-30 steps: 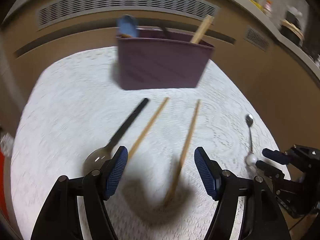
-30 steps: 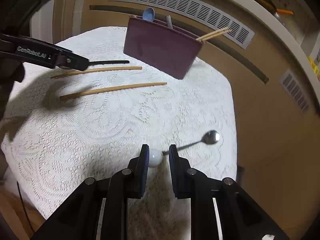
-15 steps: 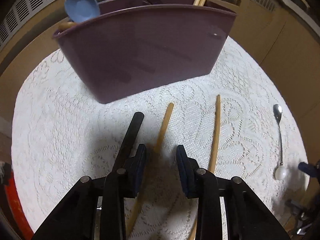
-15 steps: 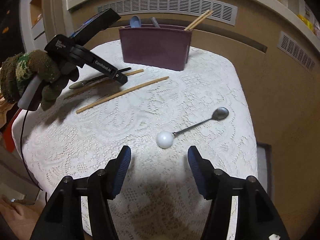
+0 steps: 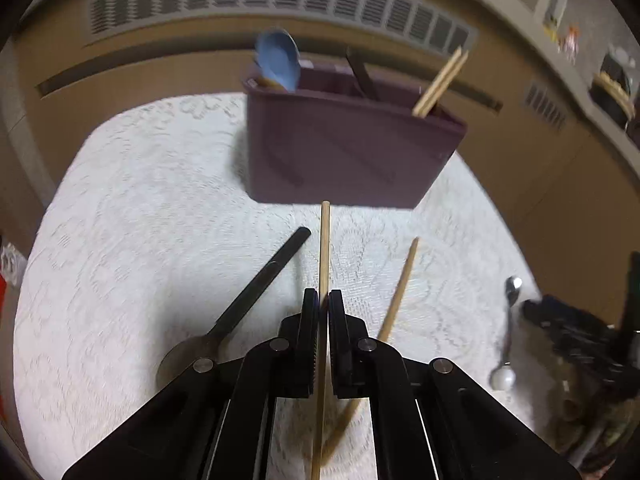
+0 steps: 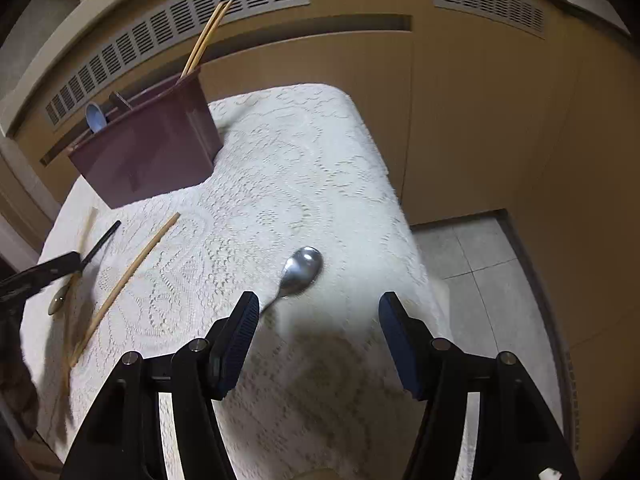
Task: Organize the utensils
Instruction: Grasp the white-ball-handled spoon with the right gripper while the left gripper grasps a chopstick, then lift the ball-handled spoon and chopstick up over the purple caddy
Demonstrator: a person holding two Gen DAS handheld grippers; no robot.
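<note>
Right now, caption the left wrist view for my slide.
Left gripper clamps one chopstick above the lace tablecloth, aimed at the purple utensil holder.

White lace tablecloth (image 5: 120, 240), floral pattern, filling mid-frame. Plum-purple utensil holder (image 5: 340, 152) upper centre, pale blue spoon (image 5: 278, 60) and tan chopsticks (image 5: 440, 80) poking out. Black-handled spoon (image 5: 260, 288) lower left, light wooden chopstick (image 5: 325, 240) centre. Shiny silver spoon (image 6: 302, 270) mid-frame, white ball end (image 5: 503, 378). Dark blue pads (image 6: 236, 344) on black.
</note>
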